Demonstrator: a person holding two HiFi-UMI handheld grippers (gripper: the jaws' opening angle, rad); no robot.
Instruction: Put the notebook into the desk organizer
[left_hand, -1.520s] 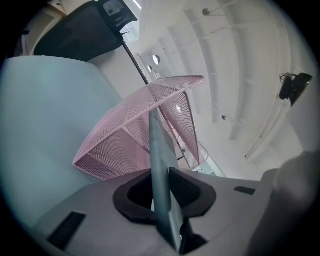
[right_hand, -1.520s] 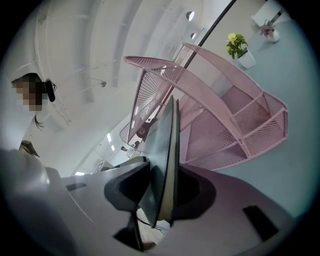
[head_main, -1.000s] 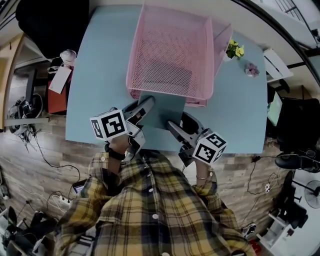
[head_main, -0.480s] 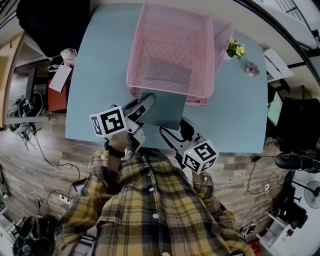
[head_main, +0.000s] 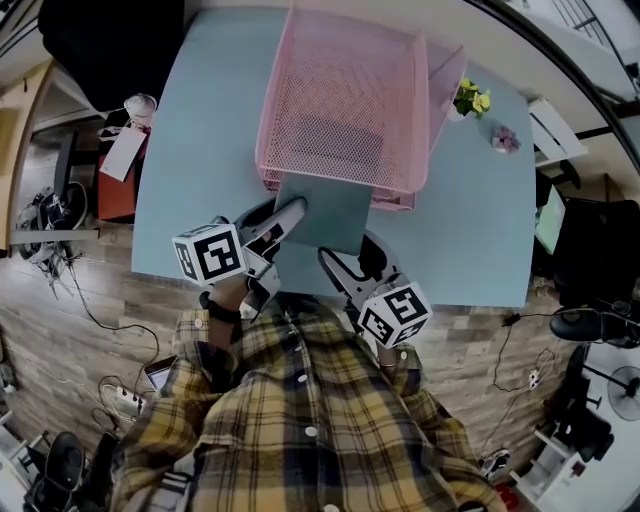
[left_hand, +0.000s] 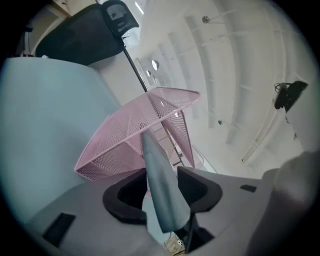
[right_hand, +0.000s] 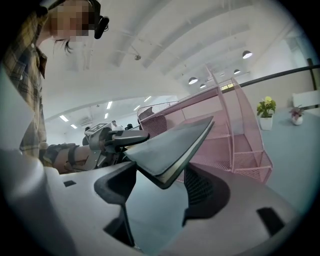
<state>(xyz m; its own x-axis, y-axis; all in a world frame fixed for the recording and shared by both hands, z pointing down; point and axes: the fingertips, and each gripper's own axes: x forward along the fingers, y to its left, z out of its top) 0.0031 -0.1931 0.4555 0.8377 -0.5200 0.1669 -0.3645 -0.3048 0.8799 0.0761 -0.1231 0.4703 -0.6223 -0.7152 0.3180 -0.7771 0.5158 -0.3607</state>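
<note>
- Head view: notebook runs lengthwise from both grippers ahead to the desk organizer, far end at its front lip. The left gripper reaches further along it than the right gripper.
- Left gripper view: jaws opening, notebook edge-on between them.
- Right gripper view: jaws wide apart, notebook corner between them, pads clear of it. No legible writing.

The left gripper is opening its jaws, easing its hold on the slate-blue flat notebook, whose edge stands between them. The right gripper has drawn back toward the person, and only the notebook's near corner lies between its wide-spread jaws.
</note>
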